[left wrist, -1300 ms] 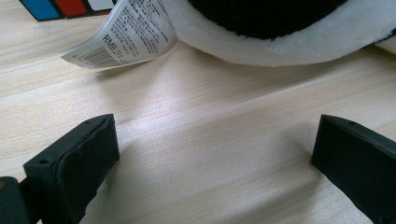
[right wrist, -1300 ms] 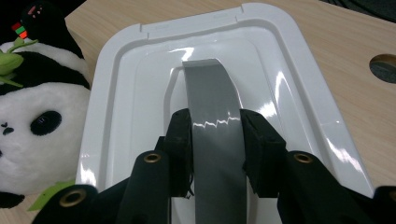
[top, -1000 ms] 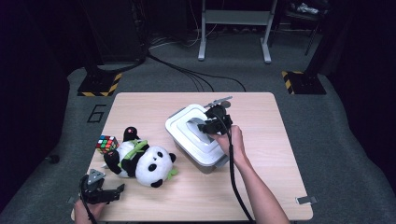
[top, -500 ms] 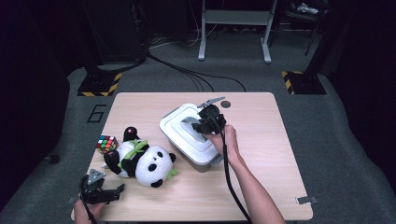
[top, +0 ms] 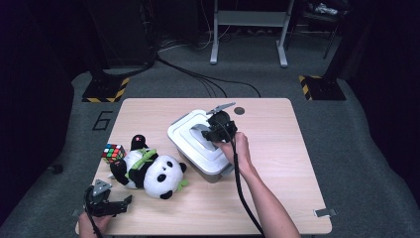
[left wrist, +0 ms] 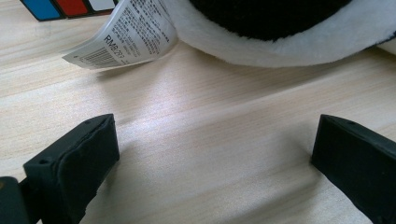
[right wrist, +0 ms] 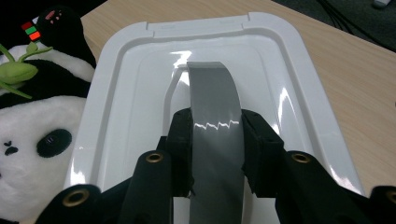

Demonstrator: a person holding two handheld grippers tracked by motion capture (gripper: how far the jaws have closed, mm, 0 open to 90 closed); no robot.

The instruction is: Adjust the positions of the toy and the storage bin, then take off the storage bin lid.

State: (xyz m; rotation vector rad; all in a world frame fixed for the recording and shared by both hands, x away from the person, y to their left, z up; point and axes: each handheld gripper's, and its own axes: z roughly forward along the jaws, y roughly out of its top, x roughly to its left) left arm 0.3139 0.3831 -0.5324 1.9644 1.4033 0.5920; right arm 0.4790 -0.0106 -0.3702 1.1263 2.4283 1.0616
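My right gripper (top: pixel 212 130) is shut on the grey handle (right wrist: pixel 212 93) of a white lid (right wrist: pixel 116 102). The lid (top: pixel 190 136) sits shifted toward the left over a grey box (top: pixel 215 171) in the middle of the table. A plush panda (top: pixel 148 169) lies left of the box, and a Rubik's cube (top: pixel 113 152) sits beside it. At the front left corner, my left gripper (top: pixel 116 206) is open and low over the bare wood, its jaws wide apart (left wrist: pixel 212 149). Just ahead of those jaws are the panda's fur (left wrist: pixel 280 28) and its paper tag (left wrist: pixel 126 32).
The wooden table (top: pixel 277 148) has open room to the right of the box and along the front edge. A small dark round mark (top: pixel 239 110) lies near the far edge. Beyond the table, cables (top: pixel 198 74) and stand feet rest on the floor.
My right gripper has carried the lid a little to the left over the box. The left gripper, the panda and the cube have stayed put.
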